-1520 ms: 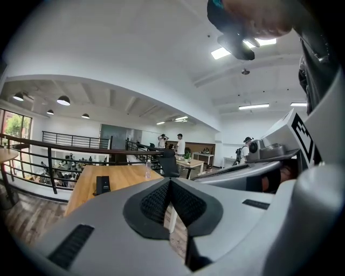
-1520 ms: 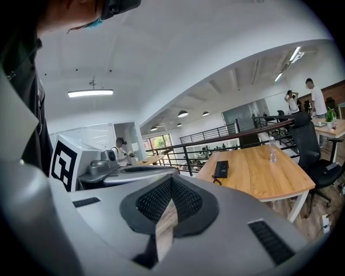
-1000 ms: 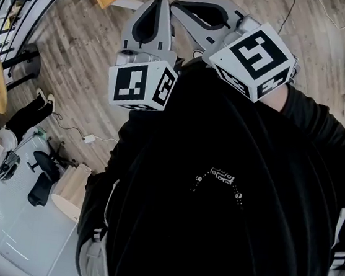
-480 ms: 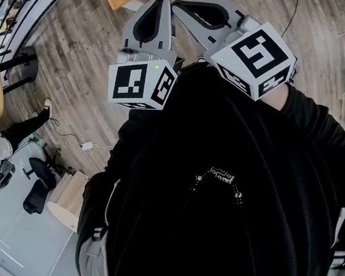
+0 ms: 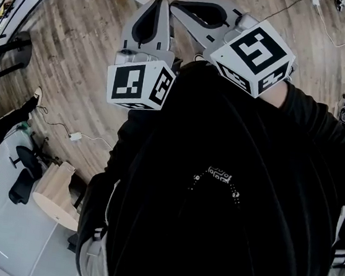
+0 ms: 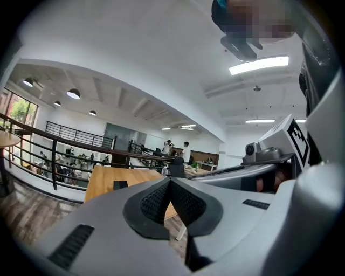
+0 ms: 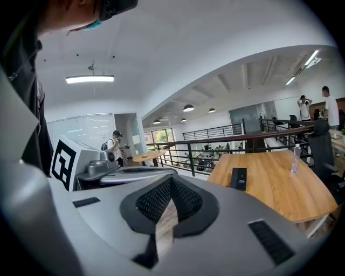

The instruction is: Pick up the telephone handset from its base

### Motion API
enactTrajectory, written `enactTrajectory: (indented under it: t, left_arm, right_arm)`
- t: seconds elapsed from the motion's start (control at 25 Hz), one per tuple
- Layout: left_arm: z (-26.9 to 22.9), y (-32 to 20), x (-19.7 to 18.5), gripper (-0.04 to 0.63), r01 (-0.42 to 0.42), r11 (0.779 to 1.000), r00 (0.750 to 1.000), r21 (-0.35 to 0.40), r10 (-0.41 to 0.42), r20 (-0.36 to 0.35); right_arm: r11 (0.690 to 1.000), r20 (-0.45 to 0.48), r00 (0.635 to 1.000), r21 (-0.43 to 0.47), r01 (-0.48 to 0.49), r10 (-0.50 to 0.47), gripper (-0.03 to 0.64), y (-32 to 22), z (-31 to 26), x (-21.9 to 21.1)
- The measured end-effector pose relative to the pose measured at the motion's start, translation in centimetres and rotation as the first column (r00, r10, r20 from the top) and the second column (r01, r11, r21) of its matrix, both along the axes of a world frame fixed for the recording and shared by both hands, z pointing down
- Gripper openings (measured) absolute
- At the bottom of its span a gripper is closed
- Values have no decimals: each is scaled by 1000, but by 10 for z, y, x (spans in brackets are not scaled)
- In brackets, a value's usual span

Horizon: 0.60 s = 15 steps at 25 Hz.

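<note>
My grey plastic left gripper point(image 6: 170, 182) and right gripper point(image 7: 172, 181) are both clenched empty, and at two o'clock beyond the right one a small black slab point(image 7: 237, 178), telephone or not I cannot tell, sits on a light wooden table point(image 7: 277, 188).

From where I stand, the person holds both grippers up in front of the chest, side by side with their noses angled in toward each other. They seem to point a touch below level, though the steep view makes that hard to judge. The left gripper point(image 6: 170, 184) has its ribbed pads pressed together at the tips, with nothing between them. The right gripper point(image 7: 171, 182) is the same: tips meeting, empty, with only a thin wedge of gap behind them. The left marker cube point(image 5: 140, 85) sits lower in the head view than the right marker cube point(image 5: 255, 52). The black right sleeve point(image 5: 323, 131) bends at the elbow toward it.
</note>
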<state>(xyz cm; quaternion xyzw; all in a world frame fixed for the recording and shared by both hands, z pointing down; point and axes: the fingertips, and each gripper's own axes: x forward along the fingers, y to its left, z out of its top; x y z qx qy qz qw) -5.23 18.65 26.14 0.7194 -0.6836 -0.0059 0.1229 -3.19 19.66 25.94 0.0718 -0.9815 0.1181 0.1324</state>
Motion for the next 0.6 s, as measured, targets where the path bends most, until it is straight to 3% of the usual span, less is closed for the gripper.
enactTrajectory:
  t: [0.32, 0.6]
  left_arm:
    - [-5, 7, -43, -3, 93, 996, 996, 9, -93, 5]
    - [1, -11, -56, -3, 81, 997, 997, -5, -81, -7]
  right_arm:
    - [995, 14, 995, -6, 101, -101, 17, 5, -5, -43]
    - [995, 3, 996, -36, 91, -91, 17, -13, 2, -55]
